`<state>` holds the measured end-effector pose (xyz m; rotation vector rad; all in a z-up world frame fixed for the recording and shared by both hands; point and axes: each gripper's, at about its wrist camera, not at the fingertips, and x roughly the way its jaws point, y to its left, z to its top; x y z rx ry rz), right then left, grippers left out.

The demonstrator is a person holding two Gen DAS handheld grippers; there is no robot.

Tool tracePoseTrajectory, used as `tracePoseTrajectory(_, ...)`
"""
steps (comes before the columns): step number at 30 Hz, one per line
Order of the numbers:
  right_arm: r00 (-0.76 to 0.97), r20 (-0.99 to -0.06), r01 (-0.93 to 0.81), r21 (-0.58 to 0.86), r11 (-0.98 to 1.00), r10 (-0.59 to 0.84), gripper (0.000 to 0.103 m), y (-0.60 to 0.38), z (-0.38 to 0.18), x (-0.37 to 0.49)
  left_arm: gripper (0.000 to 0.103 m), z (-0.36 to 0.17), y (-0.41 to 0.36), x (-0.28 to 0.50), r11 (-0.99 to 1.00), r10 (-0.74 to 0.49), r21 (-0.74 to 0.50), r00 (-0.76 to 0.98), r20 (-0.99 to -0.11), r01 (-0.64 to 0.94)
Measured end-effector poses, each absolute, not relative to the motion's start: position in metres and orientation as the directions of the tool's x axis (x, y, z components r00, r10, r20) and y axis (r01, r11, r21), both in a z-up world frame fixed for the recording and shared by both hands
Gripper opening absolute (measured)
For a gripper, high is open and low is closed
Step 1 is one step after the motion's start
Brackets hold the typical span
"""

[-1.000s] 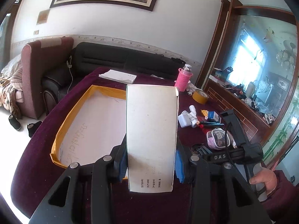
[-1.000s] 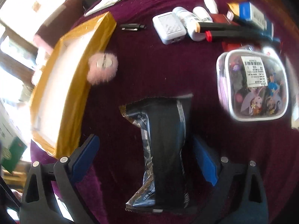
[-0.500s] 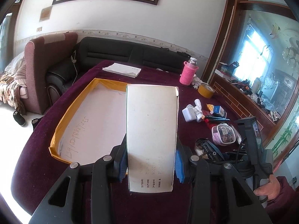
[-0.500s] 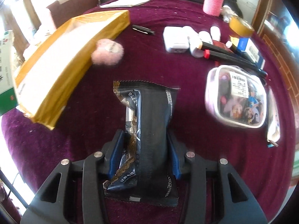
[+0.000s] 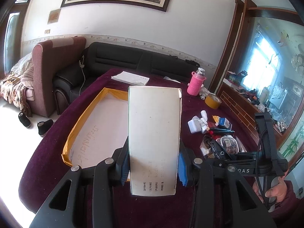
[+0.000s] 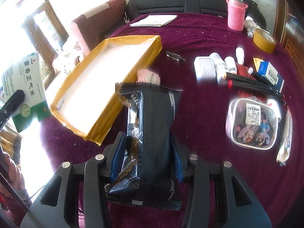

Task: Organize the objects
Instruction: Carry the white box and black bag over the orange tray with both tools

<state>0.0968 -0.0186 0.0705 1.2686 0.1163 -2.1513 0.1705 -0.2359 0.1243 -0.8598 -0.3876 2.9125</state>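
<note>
Left hand-held gripper pinches a white carton above the yellow-edged tray. Right hand-held gripper pinches a black packet just beside that tray.

Left gripper has a white carton clamped between its blue pads, standing upright with small printed text near the bottom edge. Behind it on the maroon desk sits a shallow tray with yellow-taped rim, white inside with handwriting on it. Off to the right, the right gripper is pinching a black snack packet, with the hand on its handle. Past that there's a clutter of small bottles and boxes, a tape roll, and a bottle in a pink knit sleeve.
</note>
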Motion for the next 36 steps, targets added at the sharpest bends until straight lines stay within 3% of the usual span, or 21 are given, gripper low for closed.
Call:
tracePoseTrajectory(17,-0.304,-0.811,0.569,0.267,-0.778,-0.5,0.043,-0.038,0.08,0.085,0.036,0.106,-0.26,0.14,-0.947,0.172,-0.319,-0.792,-0.585,0.03)
tracePoseTrajectory(26,-0.354,-0.754,0.607,0.265,-0.749,-0.553,0.043,-0.095,0.144,0.03,0.036,0.139,-0.272,0.056,-0.986,0.117,-0.168,-0.736,-0.666,-0.004)
tracePoseTrajectory(31,-0.227,-0.823,0.521,0.35,-0.779,-0.521,0.043,-0.163,0.101,-0.042,0.036,0.104,-0.286,-0.022,-0.977,0.131,-0.207,-0.638,-0.759,0.045)
tracePoseTrajectory(36,-0.238,-0.871,0.43,0.304,-0.85,-0.431,0.043,-0.18,0.057,-0.085,0.036,0.056,-0.304,-0.069,-0.946,0.178,-0.299,-0.577,-0.797,0.121)
